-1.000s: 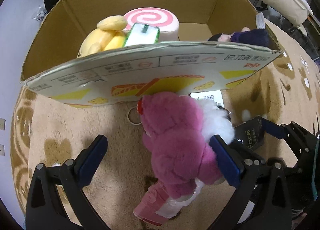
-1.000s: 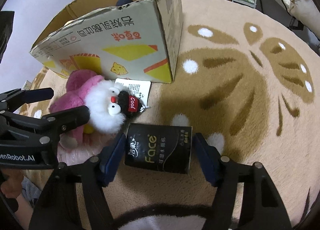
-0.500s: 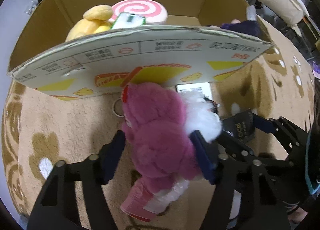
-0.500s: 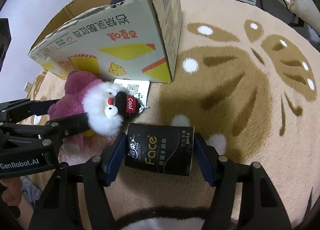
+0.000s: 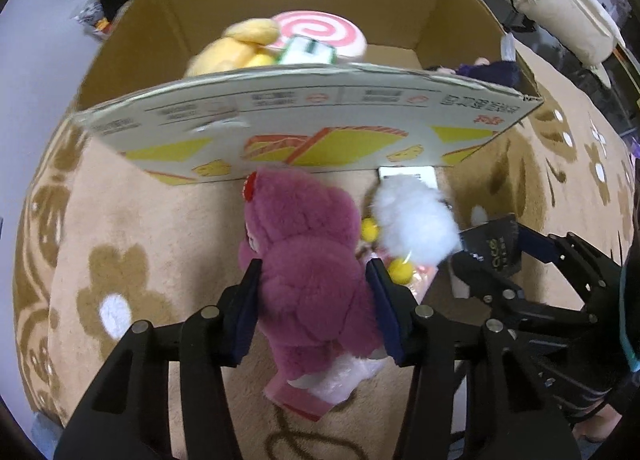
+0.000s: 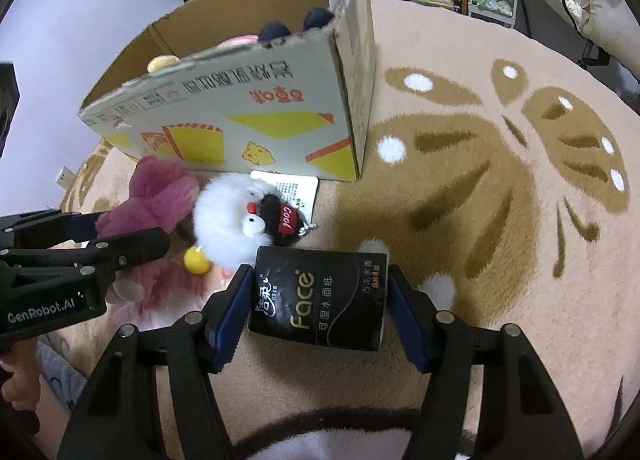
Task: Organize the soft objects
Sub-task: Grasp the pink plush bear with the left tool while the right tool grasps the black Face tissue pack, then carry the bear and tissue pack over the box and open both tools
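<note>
Fluffily, the magenta plush bear (image 5: 316, 272) bulges inside the left tool (image 5: 314, 280); the right tool (image 6: 320, 292) clamps a glossy black tissue pack (image 6: 320, 296).

Pink plush (image 5: 316, 260), white fluffy toy (image 6: 224, 216), black tissue pack (image 6: 320, 300), tan rug (image 6: 460, 188) w/ brown flower print.

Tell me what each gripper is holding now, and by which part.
The left gripper clamps the pink plush toy across its body. The right gripper clamps the black tissue pack by its two short ends.
</note>
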{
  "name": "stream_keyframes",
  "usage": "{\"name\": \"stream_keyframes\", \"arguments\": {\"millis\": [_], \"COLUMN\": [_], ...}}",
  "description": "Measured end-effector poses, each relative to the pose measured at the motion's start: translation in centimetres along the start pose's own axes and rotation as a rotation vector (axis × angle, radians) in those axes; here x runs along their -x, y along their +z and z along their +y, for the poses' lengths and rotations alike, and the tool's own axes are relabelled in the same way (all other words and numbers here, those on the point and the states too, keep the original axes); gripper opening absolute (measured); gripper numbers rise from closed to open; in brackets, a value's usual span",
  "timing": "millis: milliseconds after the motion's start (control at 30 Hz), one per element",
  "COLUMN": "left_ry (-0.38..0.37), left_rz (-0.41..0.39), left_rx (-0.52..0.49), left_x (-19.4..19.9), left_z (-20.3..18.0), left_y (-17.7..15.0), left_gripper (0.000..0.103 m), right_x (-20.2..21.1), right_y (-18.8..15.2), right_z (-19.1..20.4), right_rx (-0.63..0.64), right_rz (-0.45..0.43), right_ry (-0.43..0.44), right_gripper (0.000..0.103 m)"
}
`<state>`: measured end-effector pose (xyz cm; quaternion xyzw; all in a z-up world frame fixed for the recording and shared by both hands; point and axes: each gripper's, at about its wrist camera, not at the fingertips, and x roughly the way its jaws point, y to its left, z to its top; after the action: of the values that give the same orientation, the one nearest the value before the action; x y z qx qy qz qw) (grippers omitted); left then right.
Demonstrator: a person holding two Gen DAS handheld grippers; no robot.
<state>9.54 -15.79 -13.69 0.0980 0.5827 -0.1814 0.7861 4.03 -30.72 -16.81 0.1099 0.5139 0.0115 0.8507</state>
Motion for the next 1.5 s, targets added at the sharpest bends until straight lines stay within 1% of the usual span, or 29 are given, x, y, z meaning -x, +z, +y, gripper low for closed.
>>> {"name": "stream_keyframes", "arguments": {"millis": [133, 233, 367, 567, 800, 900, 1000, 1267, 1300, 1400, 1500], "left_ry": [0.026, 0.037, 0.058, 0.091, 0.143, 0.13, 0.155, 0.176, 0.171, 0.215, 0.206], "left_rz": [-0.017, -0.012, -0.055, -0.123, -0.253, -0.287, -0.325, -0.397, -0.397, -0.421, -0.44], "left_rx": [0.021, 0.026, 0.034, 0.03, 0.05, 0.059, 0.05, 0.03, 0.028, 0.002, -0.005], "left_x": [1.0, 1.2, 2.3, 4.4, 8.2, 9.8, 11.1, 13.7, 13.9, 14.2, 14.7], "left_z": [1.0, 1.3, 1.9, 2.3, 3.0, 3.4, 3.3, 3.2, 3.2, 2.8, 2.8], "left_y": [-0.8, -1.1, -1.7, -2.4, -2.7, -2.7, -2.9, -1.8, -1.5, -0.7, 0.3], "left_gripper": [0.047, 0.047, 0.047, 0.045, 0.045, 0.045, 0.045, 0.045, 0.045, 0.045, 0.045], "right_x": [1.1, 1.9, 3.0, 4.9, 7.7, 9.0, 10.1, 12.1, 12.1, 11.7, 11.1], "right_y": [-0.1, -0.3, -0.4, -0.5, -0.2, 0.2, 0.6, 2.4, 2.7, 3.4, 4.2], "right_z": [0.1, 0.0, 0.1, 0.9, 1.6, 1.7, 2.0, 3.4, 3.5, 3.7, 3.9], "right_rx": [0.002, 0.004, 0.012, 0.023, 0.027, 0.025, 0.034, 0.074, 0.083, 0.089, 0.103], "right_rz": [-0.029, -0.048, -0.083, -0.146, -0.24, -0.282, -0.322, -0.393, -0.401, -0.412, -0.413], "right_ry": [0.006, 0.005, 0.01, 0.021, 0.043, 0.062, 0.071, 0.085, 0.086, 0.095, 0.082], "right_gripper": [0.069, 0.069, 0.069, 0.069, 0.069, 0.069, 0.069, 0.069, 0.069, 0.069, 0.069]}}
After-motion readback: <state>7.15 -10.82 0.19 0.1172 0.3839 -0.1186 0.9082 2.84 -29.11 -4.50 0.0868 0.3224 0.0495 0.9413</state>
